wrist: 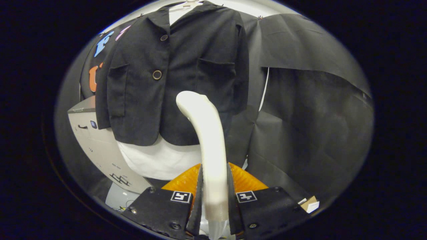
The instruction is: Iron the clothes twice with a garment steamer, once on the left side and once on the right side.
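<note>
The gripper (214, 193) is clamped on the steamer (208, 140): both fingers press the white handle from either side, with no gap visible. The steamer's long axis runs straight ahead from between the fingers toward 12 o'clock, then hooks at its head toward 11 o'clock. The head overlaps the lower front of the jacket (173, 76); contact cannot be confirmed.

The jacket hangs upright beyond the fingers, between 11 and 12 o'clock, over a white garment (156, 160) whose hem shows below it. Its buttoned placket lies toward 11 o'clock of the head, so the head sits over the panel at 1 o'clock of the buttons. Judgement: that panel is the nearer one for a vertical pass; the other requires a shift toward 10 o'clock.

A pale cabinet (96, 146) stands at 9 o'clock, behind the jacket's edge.
</note>
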`<state>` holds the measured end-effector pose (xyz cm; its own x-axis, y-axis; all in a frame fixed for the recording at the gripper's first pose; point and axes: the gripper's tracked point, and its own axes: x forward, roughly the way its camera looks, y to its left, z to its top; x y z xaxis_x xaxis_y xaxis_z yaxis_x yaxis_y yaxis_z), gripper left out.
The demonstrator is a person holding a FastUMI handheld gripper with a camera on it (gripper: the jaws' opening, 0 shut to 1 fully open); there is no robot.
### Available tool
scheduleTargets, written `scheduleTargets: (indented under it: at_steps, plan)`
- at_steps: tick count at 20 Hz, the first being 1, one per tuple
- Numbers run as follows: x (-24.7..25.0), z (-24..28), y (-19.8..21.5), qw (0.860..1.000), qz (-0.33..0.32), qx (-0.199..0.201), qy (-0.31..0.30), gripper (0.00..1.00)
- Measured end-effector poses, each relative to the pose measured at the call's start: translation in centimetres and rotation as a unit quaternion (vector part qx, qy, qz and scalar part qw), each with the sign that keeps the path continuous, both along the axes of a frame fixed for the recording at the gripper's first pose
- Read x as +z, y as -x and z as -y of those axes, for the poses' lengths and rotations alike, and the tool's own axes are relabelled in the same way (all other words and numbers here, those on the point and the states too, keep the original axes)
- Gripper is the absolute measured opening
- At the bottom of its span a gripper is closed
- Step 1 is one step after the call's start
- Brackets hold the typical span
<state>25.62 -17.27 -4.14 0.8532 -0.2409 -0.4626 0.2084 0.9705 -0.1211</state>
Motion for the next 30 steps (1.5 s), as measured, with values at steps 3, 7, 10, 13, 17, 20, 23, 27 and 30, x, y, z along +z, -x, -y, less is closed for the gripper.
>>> scheduleTargets:
  at_steps: [3, 7, 10, 13, 17, 20, 23, 27, 30]
  plan:
    - [-1.7, 0.6, 0.5, 1.0, -0.019, 0.008, -0.008, 0.36]
    - [-3.5, 0.8, 1.4, 0.999, -0.037, 0.017, -0.001, 0.36]
    - [-4.1, 0.2, 3.1, 0.999, -0.051, 0.008, -0.016, 0.36]
    - [-2.8, -0.9, 5.1, 0.999, -0.037, -0.006, -0.018, 0.36]
    - [-0.6, -3.4, 9.5, 0.999, -0.007, -0.024, -0.021, 0.36]
    - [0.4, -5.6, 13.3, 0.999, 0.003, -0.032, -0.019, 0.36]
    - [1.3, -8.0, 17.5, 0.999, 0.017, -0.038, -0.023, 0.36]
    - [2.6, -10.2, 22.8, 0.998, 0.024, -0.05, -0.025, 0.36]
    - [3.7, -12.1, 26.2, 0.998, 0.027, -0.045, -0.024, 0.36]
